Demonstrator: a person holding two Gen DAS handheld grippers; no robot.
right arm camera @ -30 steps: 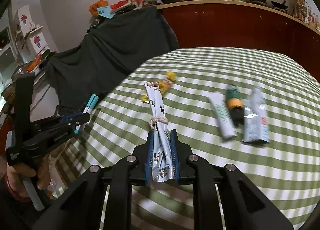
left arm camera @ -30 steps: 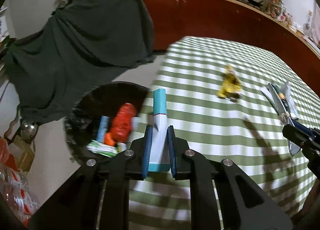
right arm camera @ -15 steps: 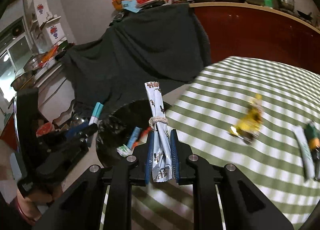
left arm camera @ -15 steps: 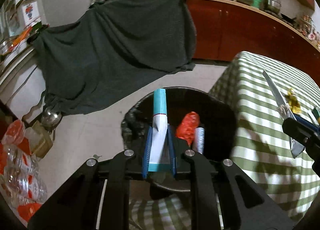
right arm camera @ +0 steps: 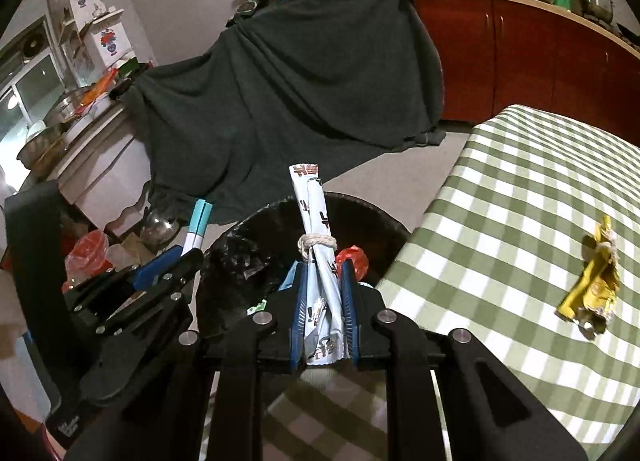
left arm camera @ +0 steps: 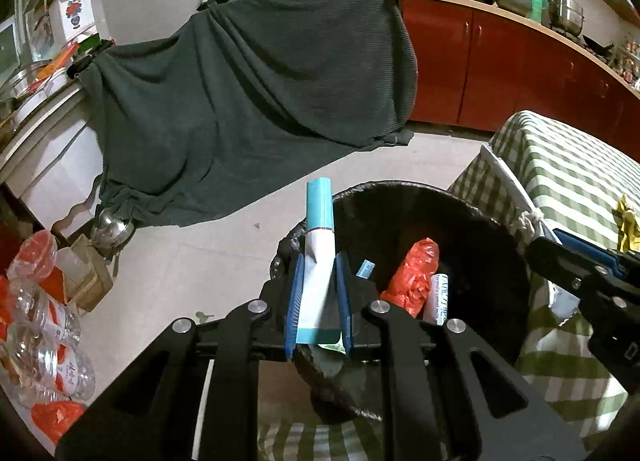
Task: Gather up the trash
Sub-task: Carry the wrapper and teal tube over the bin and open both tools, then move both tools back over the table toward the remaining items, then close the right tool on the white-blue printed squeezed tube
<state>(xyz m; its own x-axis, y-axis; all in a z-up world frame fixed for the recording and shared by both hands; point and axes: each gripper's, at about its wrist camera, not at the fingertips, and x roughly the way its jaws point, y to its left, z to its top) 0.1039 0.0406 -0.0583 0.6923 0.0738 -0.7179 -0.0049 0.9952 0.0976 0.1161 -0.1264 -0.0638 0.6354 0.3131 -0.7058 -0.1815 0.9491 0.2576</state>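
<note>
Gripper [right arm camera: 323, 297] above floor-standing trash bin [right arm camera: 384, 221]

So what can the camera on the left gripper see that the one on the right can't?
Only the left view shows the clear plastic bottles on the floor and the white tube inside the bin. Only the right view shows the whole yellow wrapper on the checked tablecloth and the tied wrapper end-on in the right gripper. Both show the black bin, the red bag in it, the dark cloth, and the teal tube in the left gripper.
</note>
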